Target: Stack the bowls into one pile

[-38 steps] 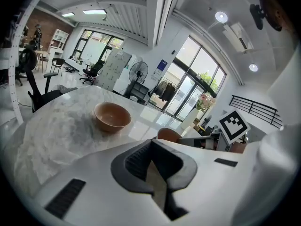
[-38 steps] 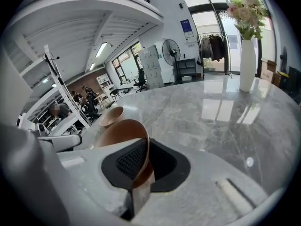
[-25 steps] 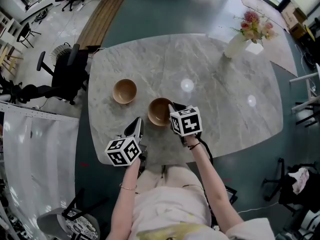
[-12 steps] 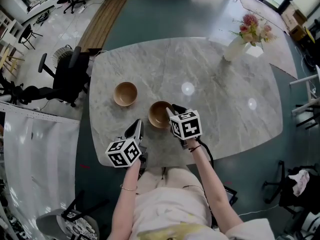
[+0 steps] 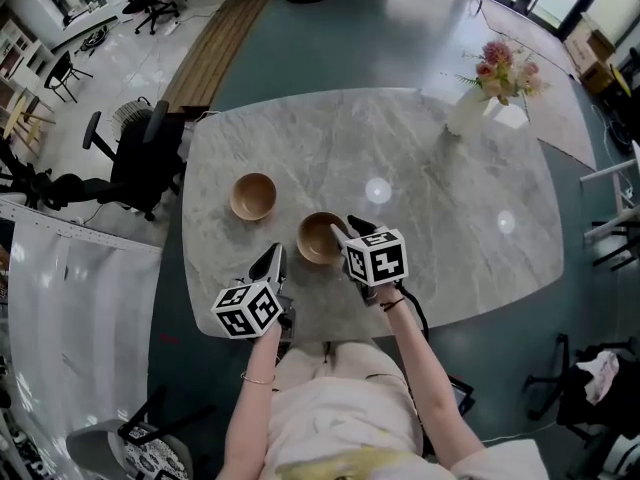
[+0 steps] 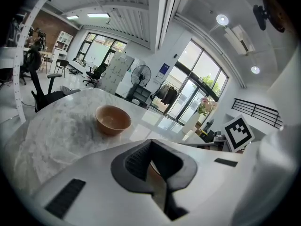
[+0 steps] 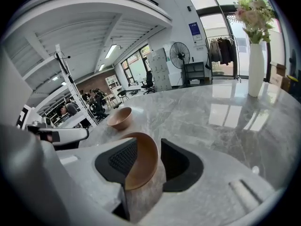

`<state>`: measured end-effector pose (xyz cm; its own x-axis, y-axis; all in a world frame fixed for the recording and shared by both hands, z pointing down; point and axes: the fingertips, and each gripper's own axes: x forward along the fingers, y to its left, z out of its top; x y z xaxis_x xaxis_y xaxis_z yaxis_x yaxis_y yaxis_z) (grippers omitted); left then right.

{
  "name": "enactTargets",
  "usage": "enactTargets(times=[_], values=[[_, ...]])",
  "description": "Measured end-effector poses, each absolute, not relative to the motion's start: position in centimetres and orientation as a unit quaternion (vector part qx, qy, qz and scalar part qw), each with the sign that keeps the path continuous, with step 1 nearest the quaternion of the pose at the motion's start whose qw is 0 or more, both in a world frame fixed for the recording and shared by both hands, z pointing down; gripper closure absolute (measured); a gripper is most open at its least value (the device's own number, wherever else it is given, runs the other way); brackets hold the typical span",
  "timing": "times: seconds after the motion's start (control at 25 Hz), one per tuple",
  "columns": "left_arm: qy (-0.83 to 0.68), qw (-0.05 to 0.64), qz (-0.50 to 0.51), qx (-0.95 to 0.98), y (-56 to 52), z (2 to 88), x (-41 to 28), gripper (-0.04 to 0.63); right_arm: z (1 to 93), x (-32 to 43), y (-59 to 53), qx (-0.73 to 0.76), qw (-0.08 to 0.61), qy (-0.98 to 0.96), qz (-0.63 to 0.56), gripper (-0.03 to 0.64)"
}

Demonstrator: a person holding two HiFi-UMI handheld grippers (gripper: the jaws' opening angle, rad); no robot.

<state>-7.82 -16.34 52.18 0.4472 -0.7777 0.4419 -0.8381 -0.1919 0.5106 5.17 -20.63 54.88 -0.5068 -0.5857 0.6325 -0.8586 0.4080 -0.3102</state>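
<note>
Two wooden bowls stand on the marble table (image 5: pixel 440 218). The far bowl (image 5: pixel 252 196) (image 6: pixel 113 119) (image 7: pixel 120 118) stands alone at the left. The near bowl (image 5: pixel 322 236) (image 7: pixel 141 164) rests on the table with its right rim between the jaws of my right gripper (image 5: pixel 345 236) (image 7: pixel 148 161). Those jaws are opening, and a gap shows between the right pad and the rim. My left gripper (image 5: pixel 277 258) (image 6: pixel 150 145) is shut and holds nothing, just left of the near bowl by the table's front edge.
A white vase with pink flowers (image 5: pixel 470 108) (image 7: pixel 256 69) stands at the table's far right corner. An office chair (image 5: pixel 140 153) is beside the table's left edge. The person's legs are against the front edge.
My right gripper's jaws have spread apart around the near bowl's rim. Both hands and both bowls stay about where they were.
</note>
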Motion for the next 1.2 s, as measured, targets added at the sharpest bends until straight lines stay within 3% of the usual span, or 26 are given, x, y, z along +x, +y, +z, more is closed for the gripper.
enactTargets(times=[0.6, 0.88, 1.2], values=[[-0.581, 0.334, 0.0, 0.742, -16.6, 49.8, -9.9, 0.595, 52.7, 4.0, -22.0, 0.393, 0.224, -0.843, 0.292, 0.505], [-0.608, 0.332, -0.015, 0.721, -16.3, 49.2, -12.7, 0.595, 51.4, 2.0, -23.2, 0.372, 0.23, -0.858, 0.271, 0.592], [-0.618, 0.335, -0.021, 0.711, -17.6, 49.2, -15.8, 0.595, 50.5, -1.6, -25.4, 0.347, 0.23, -0.869, 0.268, 0.611]])
